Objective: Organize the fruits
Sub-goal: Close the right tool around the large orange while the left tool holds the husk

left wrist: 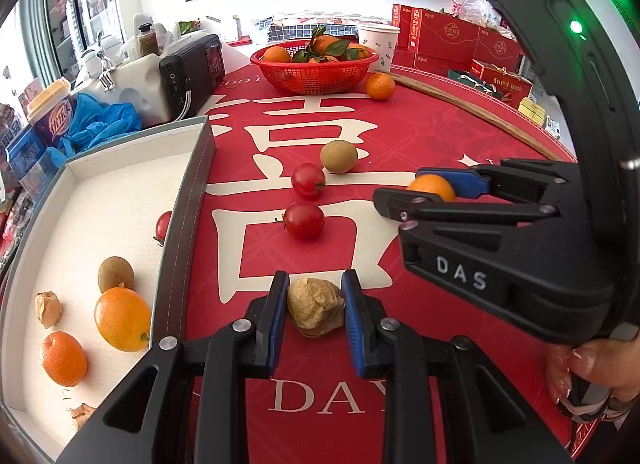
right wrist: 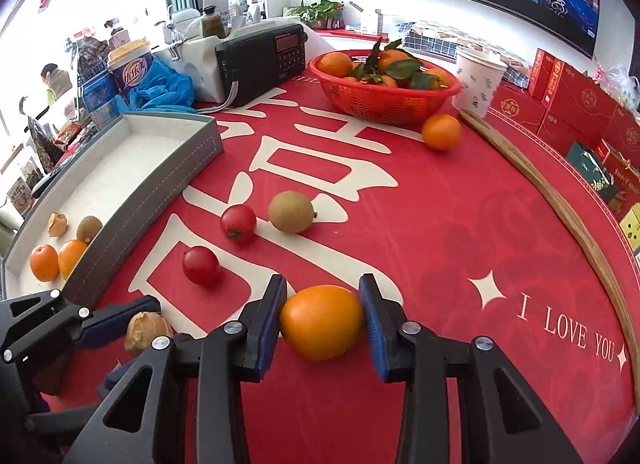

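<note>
- Left gripper (left wrist: pixel 316 306) is clamped on a papery, tan husked fruit (left wrist: pixel 316 307) at lower centre of the left wrist view. Both blue pads touch its sides, and it reads as gripped and ready to carry.
- Right gripper (right wrist: pixel 322 320) brackets an orange citrus (right wrist: pixel 322 322) at lower centre of its own view. The left pad touches the skin, the right pad looks to be in contact too, so I call it a grip. Whether the fruit has left the cloth I cannot tell.
- Each gripper takes one fruit, likely so two go over in a single trip.
- Likely destination is the grey tray (left wrist: pixel 188 200) at left of the left wrist view. It already holds a kiwi (left wrist: pixel 116 274), two orange citrus, a husk and a tomato (left wrist: pixel 163 224) that its wall half hides.
- Not yet sorted on the red tablecloth (left wrist: pixel 440 136), mid-frame: two tomatoes (left wrist: pixel 306 220) and a kiwi (left wrist: pixel 338 157), close together. A lone orange (left wrist: pixel 380 85) lies just beside the red basket (left wrist: pixel 314 78) at upper centre.
- Hidden or cut off:
  - the tray's near corner runs off the lower left edge
  - the fruit deep in the basket is masked by leaves
  - the right gripper's body blocks the right side of the left wrist view
  - only fingertips (left wrist: pixel 580 360) of the person's hand show at lower right
</note>
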{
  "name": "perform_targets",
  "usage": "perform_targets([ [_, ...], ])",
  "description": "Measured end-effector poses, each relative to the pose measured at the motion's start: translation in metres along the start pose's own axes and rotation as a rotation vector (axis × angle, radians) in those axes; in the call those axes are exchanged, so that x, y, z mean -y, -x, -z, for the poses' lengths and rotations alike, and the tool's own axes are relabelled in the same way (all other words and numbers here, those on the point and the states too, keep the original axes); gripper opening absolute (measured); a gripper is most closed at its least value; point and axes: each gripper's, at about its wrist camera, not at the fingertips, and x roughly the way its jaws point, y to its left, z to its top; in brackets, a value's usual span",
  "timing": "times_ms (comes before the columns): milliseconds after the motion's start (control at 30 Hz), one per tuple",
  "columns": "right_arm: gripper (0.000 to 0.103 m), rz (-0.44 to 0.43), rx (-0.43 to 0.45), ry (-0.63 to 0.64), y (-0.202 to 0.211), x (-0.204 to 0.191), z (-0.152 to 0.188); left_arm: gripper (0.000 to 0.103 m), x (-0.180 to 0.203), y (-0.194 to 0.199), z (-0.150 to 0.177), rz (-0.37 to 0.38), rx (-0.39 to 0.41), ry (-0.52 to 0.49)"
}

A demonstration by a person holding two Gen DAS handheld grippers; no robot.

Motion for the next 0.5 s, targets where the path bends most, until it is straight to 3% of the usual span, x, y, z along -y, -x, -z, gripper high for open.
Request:
perform_targets([
  [500,0.039,0.016,-0.001,0.001,-0.0012,-0.0001,-0.0009,0.029,0.0001,-0.0002,-0.0004,0.002,-0.001,0.002],
])
